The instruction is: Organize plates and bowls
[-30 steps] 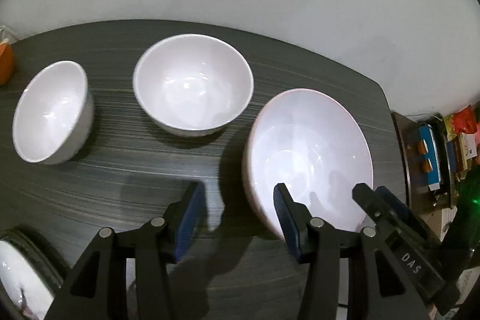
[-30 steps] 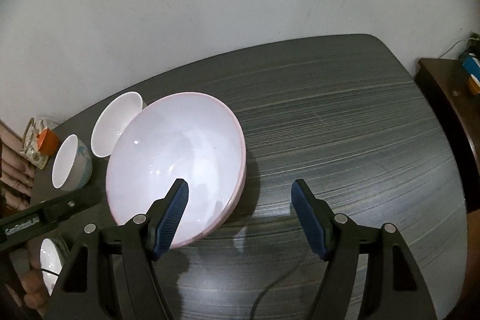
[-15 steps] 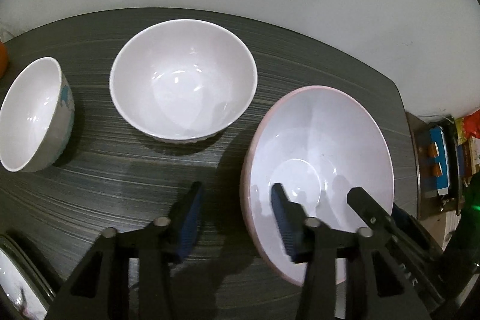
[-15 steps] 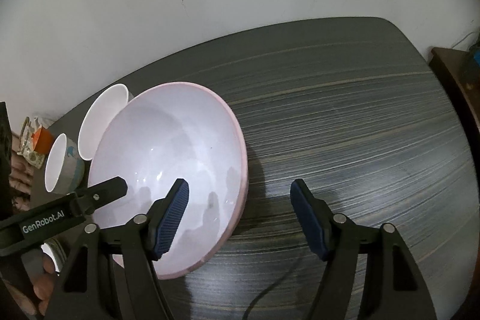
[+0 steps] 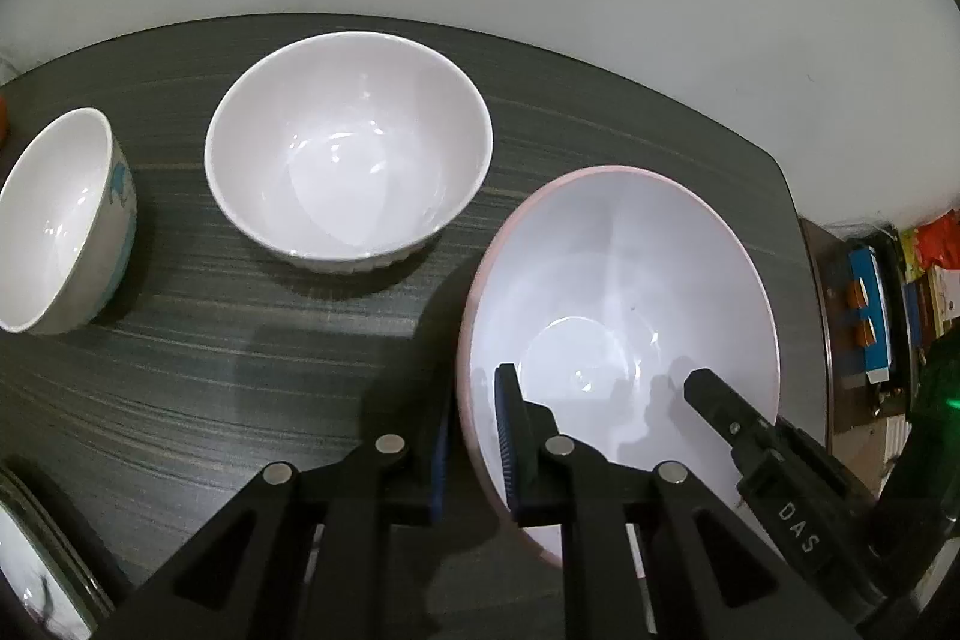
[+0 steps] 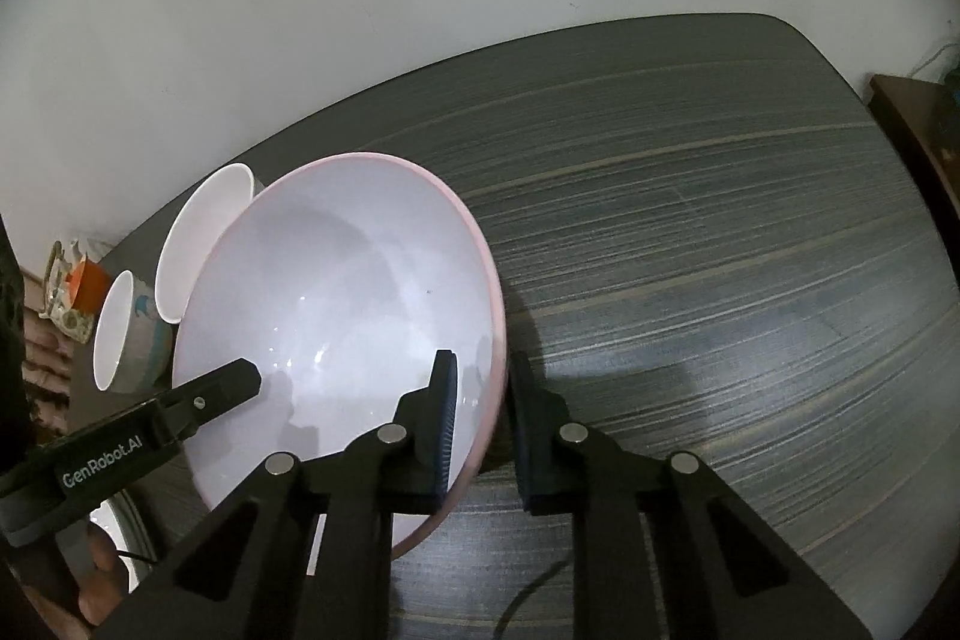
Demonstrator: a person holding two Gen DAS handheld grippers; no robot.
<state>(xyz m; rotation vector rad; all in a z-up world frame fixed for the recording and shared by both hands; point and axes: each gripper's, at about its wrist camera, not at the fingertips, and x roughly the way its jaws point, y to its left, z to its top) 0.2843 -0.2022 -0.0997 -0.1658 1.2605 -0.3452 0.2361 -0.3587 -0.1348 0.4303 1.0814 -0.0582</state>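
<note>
Both grippers are on the big pink-rimmed bowl (image 5: 624, 316), lower right of the left wrist view, sitting on the dark striped table (image 6: 720, 232). Left gripper (image 5: 474, 436) is closing on the bowl's left wall, one finger inside, one outside, gap narrow with the rim between. Right gripper (image 6: 480, 418) is doing the same on the opposite wall, also closing, rim between its fingers. Whether the pads are fully seated yet, can't tell for sure, but they look to be pinching.

Mid-size white bowl (image 5: 348, 148) is at centre of the left view, just beside the big one. Small bowl with blue print (image 5: 57, 220) is at far left.

Risks, as I judge it:
- glazed wall is slick and sloped, so thin pinch grips could slide up off the rim on lift
- uneven lift between the two hands would tilt or twist the bowl out of one grip
- swinging left could clip the white bowl, since it sits close
</note>
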